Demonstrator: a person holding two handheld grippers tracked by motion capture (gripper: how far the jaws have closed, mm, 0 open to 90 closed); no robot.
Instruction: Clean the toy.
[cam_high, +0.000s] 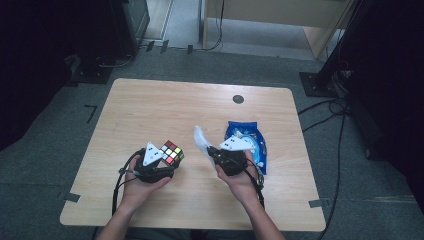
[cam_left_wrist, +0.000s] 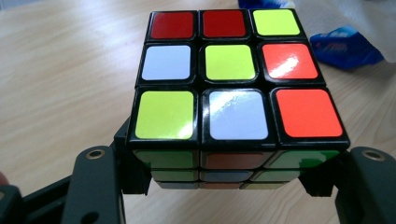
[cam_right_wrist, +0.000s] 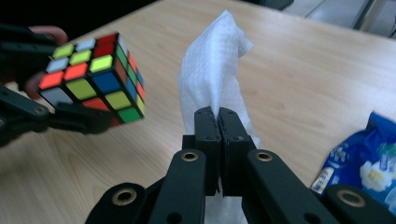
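My left gripper (cam_left_wrist: 224, 186) clamps the rigid, slick Rubik's cube (cam_left_wrist: 233, 79) by opposite faces above the desk (cam_high: 150, 110). My right gripper (cam_right_wrist: 218, 116) pinches the soft, flimsy tissue (cam_right_wrist: 212, 60) low, beside the cube.

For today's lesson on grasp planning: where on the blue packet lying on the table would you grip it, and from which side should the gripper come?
Grip the blue packet at its near bottom edge, coming from the person's side. It lies flat on the table, so only a thin sealed edge gives the jaws something to pinch. The right gripper is nearest but is shut on a white tissue, which probably must go first.
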